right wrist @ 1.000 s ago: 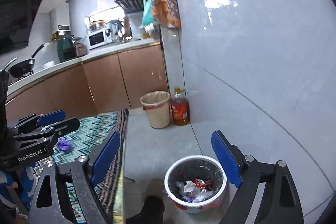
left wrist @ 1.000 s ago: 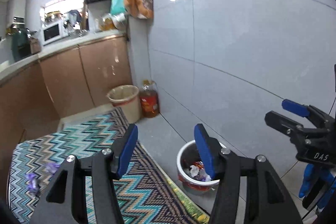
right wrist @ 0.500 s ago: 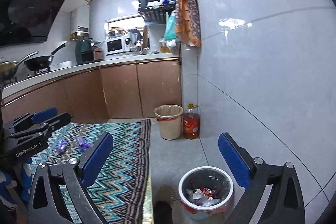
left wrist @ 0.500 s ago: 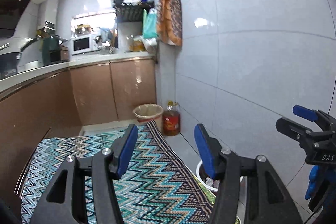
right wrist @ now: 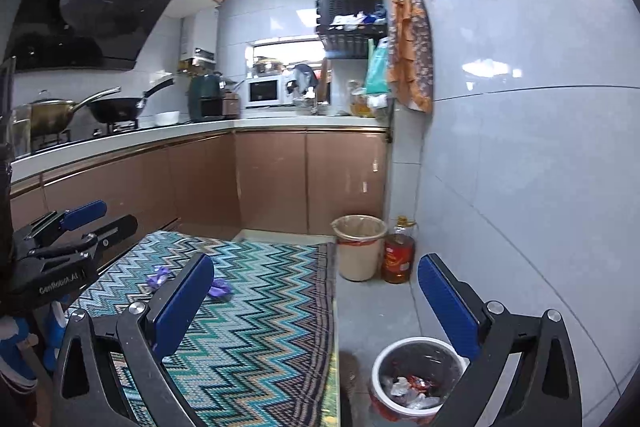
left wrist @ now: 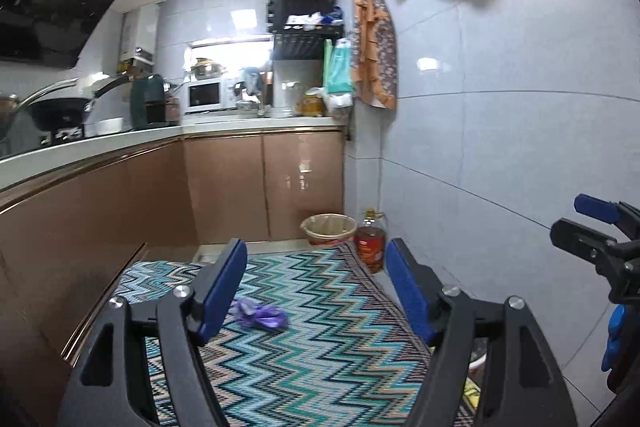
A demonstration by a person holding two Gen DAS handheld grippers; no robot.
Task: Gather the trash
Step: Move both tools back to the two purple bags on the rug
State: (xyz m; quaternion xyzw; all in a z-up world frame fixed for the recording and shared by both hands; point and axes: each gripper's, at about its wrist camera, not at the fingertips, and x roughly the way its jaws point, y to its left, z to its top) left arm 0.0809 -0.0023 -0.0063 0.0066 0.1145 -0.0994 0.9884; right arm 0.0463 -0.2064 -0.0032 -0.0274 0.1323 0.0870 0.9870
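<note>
Left hand-held gripper (left wrist: 316, 283): jaws opening, nothing between them. Crumpled purple wrappers (left wrist: 260, 315) lie on the zigzag-woven rug (left wrist: 320, 347), just ahead of its left finger. Right hand-held gripper (right wrist: 316, 291): jaws spread wide, empty. Round white bin (right wrist: 416, 379), holding crumpled trash, stands on the tiled floor beside the rug's right edge. Beige bucket (right wrist: 358, 247) and oil bottle (right wrist: 398, 255) stand at the glossy wall.

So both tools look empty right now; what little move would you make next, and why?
Probably ease the left tool forward and down toward the purple wrapper on the rug. Its jaws are opening with nothing between them, and the wrapper lies just ahead of its left finger. The right tool is empty too, nearer the bin, which already holds trash.
</note>
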